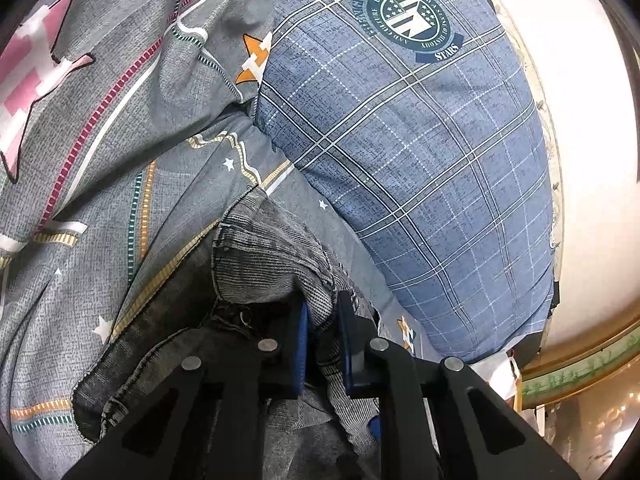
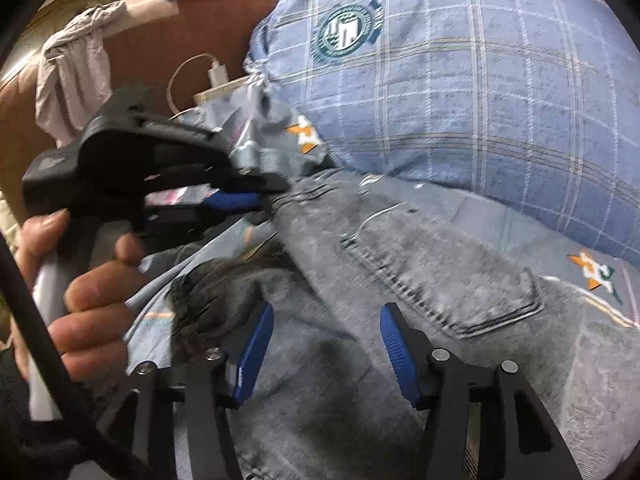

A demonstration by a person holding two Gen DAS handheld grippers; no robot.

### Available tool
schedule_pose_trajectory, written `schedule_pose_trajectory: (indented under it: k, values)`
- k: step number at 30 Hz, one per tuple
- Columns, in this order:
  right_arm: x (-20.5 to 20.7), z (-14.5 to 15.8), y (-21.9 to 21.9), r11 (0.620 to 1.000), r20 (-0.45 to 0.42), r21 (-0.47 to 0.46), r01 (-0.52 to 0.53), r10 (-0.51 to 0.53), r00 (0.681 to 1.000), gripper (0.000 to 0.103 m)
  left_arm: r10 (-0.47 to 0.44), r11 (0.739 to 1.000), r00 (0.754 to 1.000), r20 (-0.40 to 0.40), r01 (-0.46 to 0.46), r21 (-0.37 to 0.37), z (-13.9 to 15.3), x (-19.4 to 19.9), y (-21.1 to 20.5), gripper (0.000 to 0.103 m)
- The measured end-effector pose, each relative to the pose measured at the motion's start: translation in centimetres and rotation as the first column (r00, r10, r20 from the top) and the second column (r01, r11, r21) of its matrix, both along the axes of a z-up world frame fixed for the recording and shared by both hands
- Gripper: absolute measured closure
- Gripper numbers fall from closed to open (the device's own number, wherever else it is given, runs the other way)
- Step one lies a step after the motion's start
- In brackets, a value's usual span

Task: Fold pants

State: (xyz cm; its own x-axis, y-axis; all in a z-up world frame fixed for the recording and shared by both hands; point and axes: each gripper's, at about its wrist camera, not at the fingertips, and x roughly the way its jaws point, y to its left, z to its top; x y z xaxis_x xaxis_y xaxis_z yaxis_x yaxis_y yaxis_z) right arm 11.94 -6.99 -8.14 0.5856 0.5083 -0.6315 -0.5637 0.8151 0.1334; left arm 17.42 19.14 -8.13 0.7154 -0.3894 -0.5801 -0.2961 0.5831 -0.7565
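Observation:
Grey washed jeans (image 1: 272, 248) lie crumpled on a bed. My left gripper (image 1: 323, 320) is shut on a raised fold of the denim, which is pinched between its blue pads. In the right wrist view a hand holds that left gripper (image 2: 260, 200) at the left, its tips clamped on the jeans' (image 2: 440, 280) top edge. My right gripper (image 2: 326, 344) stands open just over the seat of the jeans, beside a back pocket (image 2: 480, 300). Its blue pads are spread wide and press on nothing.
A big blue plaid pillow (image 1: 420, 160) (image 2: 480, 80) lies just beyond the jeans. A grey sheet with stars and stripes (image 1: 100, 140) covers the bed. A brown headboard (image 2: 160, 40) carries a draped pale cloth (image 2: 72, 72), with a white charger (image 2: 218, 74) below it.

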Motion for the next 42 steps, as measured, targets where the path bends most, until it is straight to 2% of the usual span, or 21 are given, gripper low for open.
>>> schedule_pose_trajectory:
  k: [3, 5, 6, 7, 8, 9, 11, 16, 18, 21, 24, 28, 31, 33, 35, 37, 40, 42]
  values:
    - [-0.3, 0.2, -0.3, 1.000, 0.033, 0.006, 0.025, -0.025, 0.999, 0.044, 0.005, 1.000, 1.000, -0.003, -0.005, -0.007, -0.2, 0.0, 0.0, 0.089]
    - [-0.1, -0.4, 0.4, 0.999, 0.032, -0.049, 0.022, -0.021, 0.999, 0.044, 0.006, 1.000, 1.000, 0.001, -0.006, -0.022, -0.2, 0.0, 0.0, 0.090]
    - [0.1, -1.2, 0.9, 0.996, 0.022, -0.087, 0.021, -0.020, 1.000, 0.051, 0.005, 1.000, 1.000, 0.004, -0.005, -0.018, -0.2, 0.0, -0.1, 0.090]
    - [0.3, -2.1, 1.2, 0.994, 0.010, -0.111, 0.018, -0.018, 1.000, 0.062, 0.002, 1.000, 1.000, 0.011, -0.002, -0.020, -0.1, -0.1, -0.2, 0.090]
    - [0.4, -2.8, 1.3, 0.990, 0.013, -0.135, 0.039, -0.037, 0.999, 0.087, -0.004, 1.000, 1.000, 0.018, 0.004, -0.027, 0.0, -0.1, -0.2, 0.091]
    - [0.5, -3.1, 1.2, 0.987, 0.015, -0.151, 0.063, -0.061, 0.998, 0.089, -0.009, 0.999, 1.000, 0.024, 0.010, -0.034, 0.2, -0.2, -0.3, 0.091]
    - [0.6, -2.5, 0.3, 0.994, -0.002, -0.086, 0.060, -0.061, 0.998, 0.094, -0.014, 0.998, 0.998, 0.053, 0.017, -0.060, 0.9, -0.4, -0.3, 0.092]
    - [-1.2, 2.1, -2.2, 0.996, 0.006, 0.070, 0.061, -0.061, 0.998, 0.095, -0.039, 0.999, 0.990, 0.138, 0.043, -0.025, 5.5, -2.2, -0.8, 0.093]
    - [-2.5, 3.6, -2.9, 0.996, -0.002, 0.089, 0.029, -0.029, 1.000, 0.095, -0.049, 0.999, 0.987, 0.155, 0.050, 0.002, 7.0, -3.7, -1.2, 0.093]
    - [-4.6, 4.3, -3.1, 0.995, -0.029, 0.097, -0.023, 0.026, 0.999, 0.095, -0.062, 0.994, 0.986, 0.158, 0.047, 0.094, 7.7, -7.9, -1.7, 0.093]
    - [-6.3, 3.3, -2.7, 0.997, -0.044, 0.058, -0.054, 0.057, 0.997, 0.095, -0.059, 0.993, 0.994, 0.089, 0.049, 0.109, 5.2, -11.0, -1.4, 0.092]
    - [-6.6, -1.7, -0.6, 0.992, -0.198, -0.049, -0.114, 0.102, 0.975, 0.095, -0.021, 0.998, 0.996, -0.082, 0.026, 0.063, -1.2, -13.2, -0.5, 0.092]
    - [-6.5, -4.5, 1.0, 0.984, -0.266, -0.115, -0.133, 0.098, 0.959, 0.095, 0.004, 0.997, 0.985, -0.173, 0.010, 0.080, -3.8, -13.5, -0.5, 0.093]
    - [-7.1, -3.5, 1.2, 0.983, -0.237, -0.125, -0.135, 0.103, 0.966, 0.095, 0.011, 0.995, 0.990, -0.142, 0.003, 0.096, -3.1, -13.7, -0.6, 0.092]
    - [-7.5, -2.4, 1.2, 0.984, -0.218, -0.108, -0.142, 0.116, 0.969, 0.095, 0.005, 0.983, 0.993, -0.119, 0.017, 0.185, -2.0, -13.6, -1.5, 0.092]
    - [-7.2, -2.8, 1.4, 0.984, -0.232, -0.115, -0.137, 0.108, 0.967, 0.095, 0.003, 0.974, 0.991, -0.135, 0.028, 0.227, -2.1, -13.3, -2.2, 0.092]
    - [-7.1, -4.0, 1.7, 0.980, -0.273, -0.142, -0.139, 0.096, 0.957, 0.095, 0.006, 0.974, 0.989, -0.147, 0.028, 0.227, -2.2, -13.3, -2.5, 0.092]
    - [-7.5, -2.7, 1.5, 0.981, -0.247, -0.128, -0.145, 0.110, 0.963, 0.095, 0.014, 0.971, 0.993, -0.120, 0.015, 0.239, -1.8, -13.7, -2.4, 0.092]
